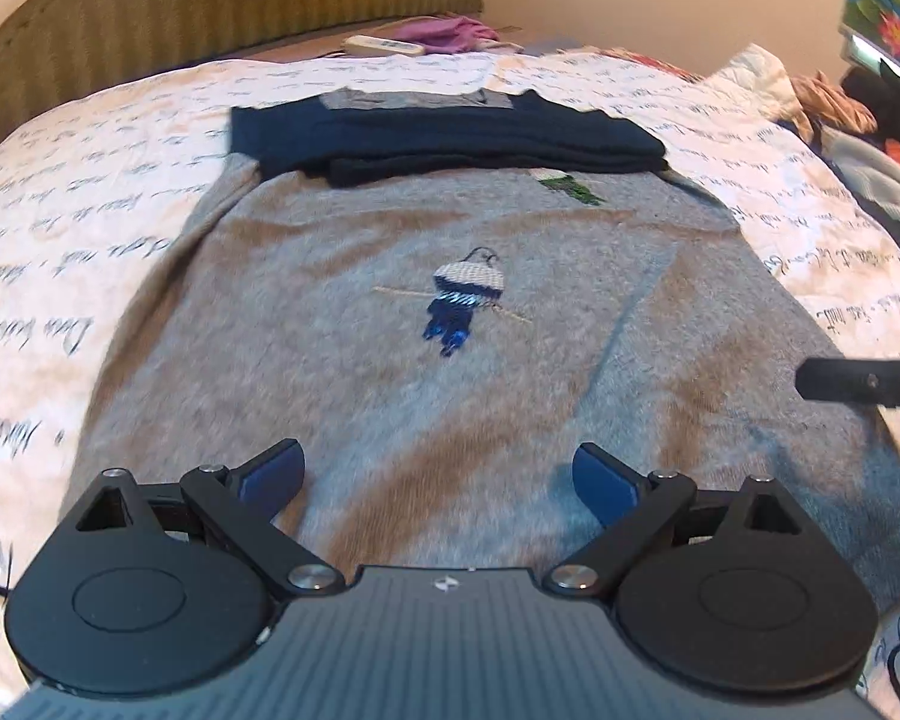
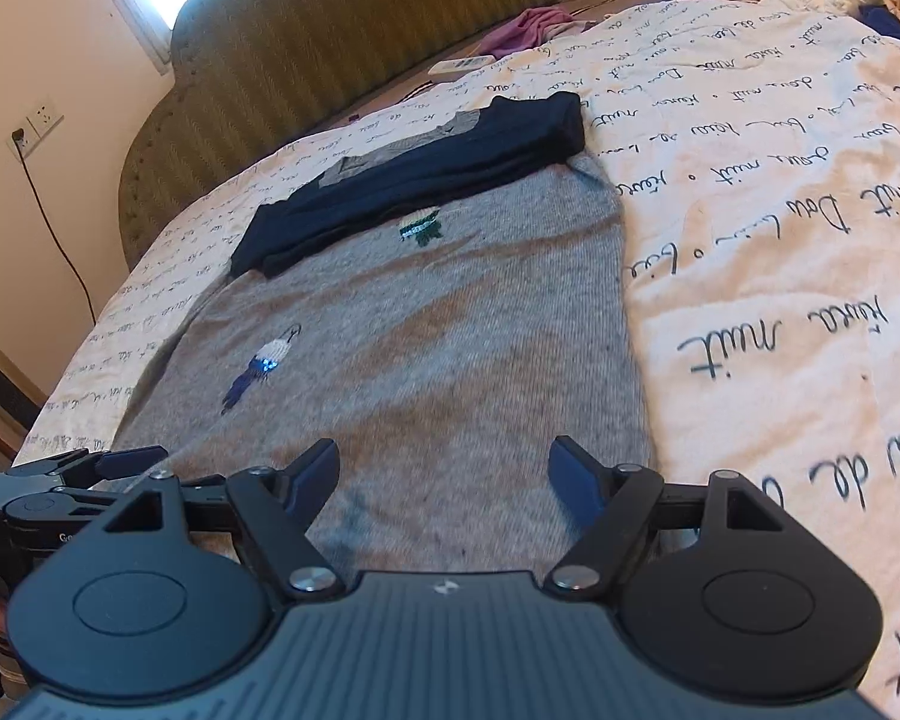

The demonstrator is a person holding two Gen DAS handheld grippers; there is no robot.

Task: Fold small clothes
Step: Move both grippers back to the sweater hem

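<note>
the room was a bedroom, and the work surface was a bed under a white quilt printed with black handwriting (image 1: pixel 120 192), backed by a padded olive-green striped headboard (image 2: pixel 342 54). spread flat on the quilt lay a small grey knitted sweater with navy sleeves and an embroidered bird (image 1: pixel 450 360), its body running away from the cameras. the navy sleeves (image 2: pixel 426 180) were folded across the chest in a dark band, just above a small green and white patch (image 2: pixel 420 228).

the left gripper (image 1: pixel 438 480) hung over the near hem with its blue pads spread wide and nothing between them. the right gripper (image 2: pixel 444 474) was likewise released, jaws apart over the hem nearer the sweater's right edge, gripping no cloth. whether either pad touched the knit could not be told.

the sweater looked light, soft and limp, with a fuzzy surface that should not slip from rubber pads. it would likely sag and stretch if lifted from one point, and the loose sleeves could slide off. the sensible hold seemed to be the two bottom corners of the hem, pinched through both layers.
</note>
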